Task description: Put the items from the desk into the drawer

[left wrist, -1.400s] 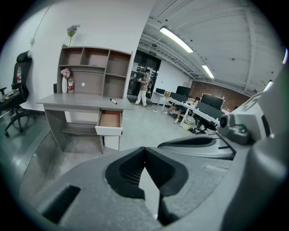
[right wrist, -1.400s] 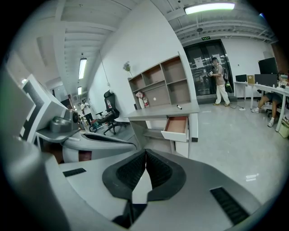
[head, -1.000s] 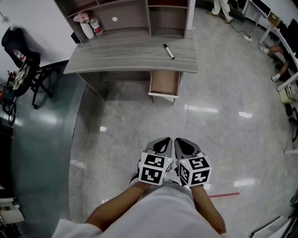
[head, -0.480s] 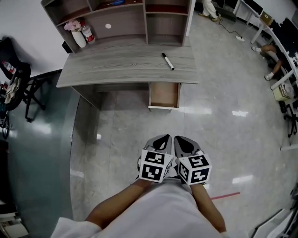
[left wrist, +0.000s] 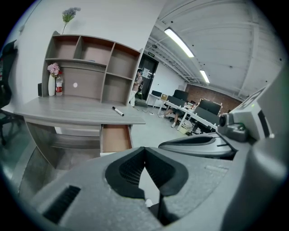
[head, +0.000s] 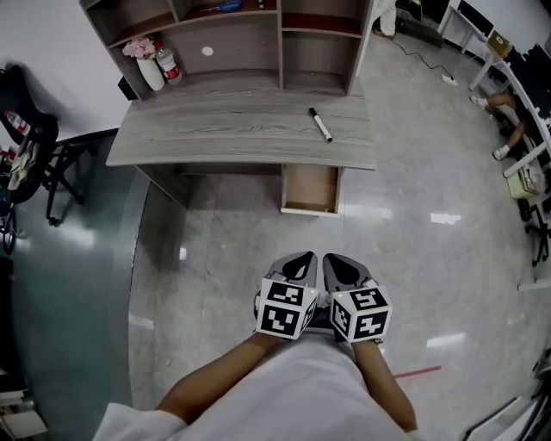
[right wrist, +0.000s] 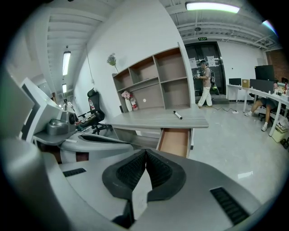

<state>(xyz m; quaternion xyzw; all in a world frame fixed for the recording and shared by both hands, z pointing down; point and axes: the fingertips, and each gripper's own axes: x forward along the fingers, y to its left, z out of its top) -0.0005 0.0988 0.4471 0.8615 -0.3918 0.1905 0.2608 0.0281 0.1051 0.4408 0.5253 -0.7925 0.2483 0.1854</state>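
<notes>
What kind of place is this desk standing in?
Most likely an open-plan office or lab. There is a grey desk with a shelf unit and an open drawer, rows of computer workstations across the room, and strip lights on the ceiling.

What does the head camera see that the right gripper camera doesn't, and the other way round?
Only the head view shows the holder's forearms and the red floor stripe. Only the right gripper view shows the ceiling light, a person standing by the doorway, and the right gripper with its jaws pressed together, empty. Both show the grey desk, the black marker on it and the open drawer beneath.
</notes>
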